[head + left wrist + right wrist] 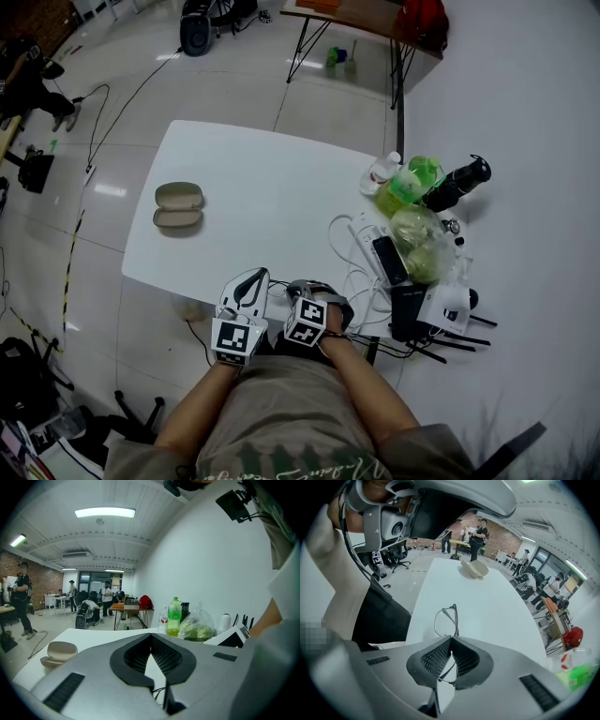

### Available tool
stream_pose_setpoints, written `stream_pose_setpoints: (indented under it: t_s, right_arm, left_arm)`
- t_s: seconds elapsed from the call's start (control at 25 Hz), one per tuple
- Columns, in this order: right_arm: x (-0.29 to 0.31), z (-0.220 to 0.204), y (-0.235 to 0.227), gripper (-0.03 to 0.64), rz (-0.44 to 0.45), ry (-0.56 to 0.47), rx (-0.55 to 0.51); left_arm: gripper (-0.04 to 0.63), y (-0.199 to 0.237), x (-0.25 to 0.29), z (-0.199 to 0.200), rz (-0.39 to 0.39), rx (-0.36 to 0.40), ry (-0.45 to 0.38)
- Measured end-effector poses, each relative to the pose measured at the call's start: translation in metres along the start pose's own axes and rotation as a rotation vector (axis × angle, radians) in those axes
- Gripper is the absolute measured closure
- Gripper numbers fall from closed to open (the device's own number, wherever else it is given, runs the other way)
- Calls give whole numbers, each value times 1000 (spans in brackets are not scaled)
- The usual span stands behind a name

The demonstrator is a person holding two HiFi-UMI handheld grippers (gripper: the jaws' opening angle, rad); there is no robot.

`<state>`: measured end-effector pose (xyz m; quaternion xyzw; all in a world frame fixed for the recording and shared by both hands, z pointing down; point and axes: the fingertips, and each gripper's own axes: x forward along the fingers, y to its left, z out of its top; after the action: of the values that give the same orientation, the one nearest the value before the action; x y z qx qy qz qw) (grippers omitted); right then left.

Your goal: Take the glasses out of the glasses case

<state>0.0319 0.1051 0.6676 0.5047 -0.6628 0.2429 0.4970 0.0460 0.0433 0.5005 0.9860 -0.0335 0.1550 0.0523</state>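
The right gripper (451, 641) was pinching the glasses (445, 621), their long axis running ahead along its jaws. The left gripper (151, 639) was pressed together and empty. The glasses case (178, 207) lay open at centre left of the head view — well apart, nearer the left gripper.

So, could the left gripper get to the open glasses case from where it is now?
Probably yes. The left gripper is empty, jaws together, and only bare table lies between it and the glasses case, which sits open ahead to its left.
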Motion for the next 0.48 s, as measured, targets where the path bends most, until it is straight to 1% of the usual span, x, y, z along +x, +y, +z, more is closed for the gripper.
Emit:
stream_pose_setpoints:
  t_s: [0.16,0.32,0.48]
  right_arm:
    - [-2,-7,-8,598,-2,-1,-14]
    - [-5,-14,-12,598,-7,4,-26]
    - [-6,-21,-14,598,-23,15,-37]
  left_arm:
    - [586,-5,4,4,1,2,-8]
    - [588,-4,3,10,44,11,-1]
    - [588,-9,3,8,25,8,-16]
